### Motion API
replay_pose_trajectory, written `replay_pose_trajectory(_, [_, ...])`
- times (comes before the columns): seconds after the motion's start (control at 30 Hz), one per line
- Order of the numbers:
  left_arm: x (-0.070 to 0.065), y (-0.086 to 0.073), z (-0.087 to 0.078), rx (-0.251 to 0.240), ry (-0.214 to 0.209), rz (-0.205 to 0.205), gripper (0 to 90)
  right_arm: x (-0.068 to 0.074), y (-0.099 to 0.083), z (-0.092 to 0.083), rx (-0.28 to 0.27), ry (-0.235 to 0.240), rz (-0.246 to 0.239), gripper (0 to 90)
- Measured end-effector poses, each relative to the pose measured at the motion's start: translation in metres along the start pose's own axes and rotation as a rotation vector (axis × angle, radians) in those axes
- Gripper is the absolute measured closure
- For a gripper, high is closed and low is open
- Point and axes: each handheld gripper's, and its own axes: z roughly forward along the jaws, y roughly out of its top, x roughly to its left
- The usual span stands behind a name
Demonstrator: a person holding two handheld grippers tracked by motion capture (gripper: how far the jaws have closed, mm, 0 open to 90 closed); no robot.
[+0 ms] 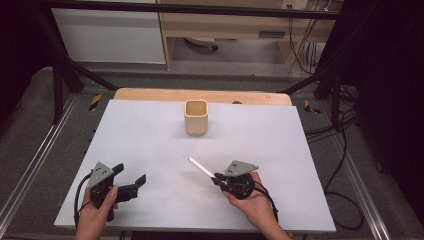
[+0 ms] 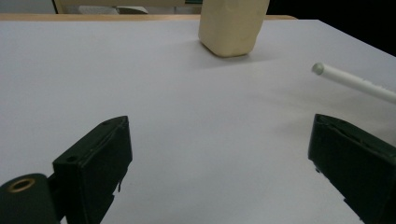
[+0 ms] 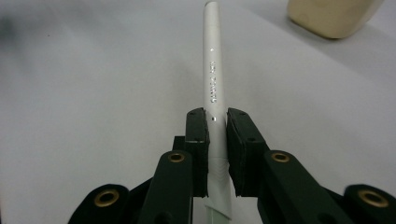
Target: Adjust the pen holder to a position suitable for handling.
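A white pen [image 1: 201, 167] is clamped in my right gripper [image 1: 220, 180], near the front right of the white table. It points away and to the left, held just above the surface. Along that gripper's own jaws the pen [image 3: 212, 70] runs straight out, and the right gripper [image 3: 215, 122] is shut on its lower part. A cream square cup [image 1: 195, 117] stands upright at the back middle. My left gripper [image 1: 131, 176] rests at the front left, open, with nothing between its jaws. From there the cup [image 2: 232, 25] and the pen tip [image 2: 348, 80] lie ahead.
The white table top [image 1: 150, 145] ends in a wooden strip [image 1: 150, 94] at the back. Black frame bars and cables [image 1: 345, 150] run along the right side. Grey floor lies beyond the table edges.
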Motion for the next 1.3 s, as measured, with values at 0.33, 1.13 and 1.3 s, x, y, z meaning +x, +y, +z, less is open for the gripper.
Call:
replay_pose_trajectory(0.33, [-0.009, -0.001, 0.003, 0.000, -0.009, 0.007, 6.7, -0.007, -0.012, -0.009, -0.041, -0.008, 0.035, 79.2])
replay_pose_trajectory(1.13, [-0.052, 0.028, 0.028, -0.038, -0.124, 0.052, 6.2, -0.010, -0.002, -0.020, -0.158, 0.002, 0.052, 79.2])
replay_pose_trajectory(1.3, [-0.074, 0.038, 0.043, -0.043, -0.182, 0.056, 5.2, -0.012, -0.003, -0.025, -0.185, -0.001, 0.061, 79.2])
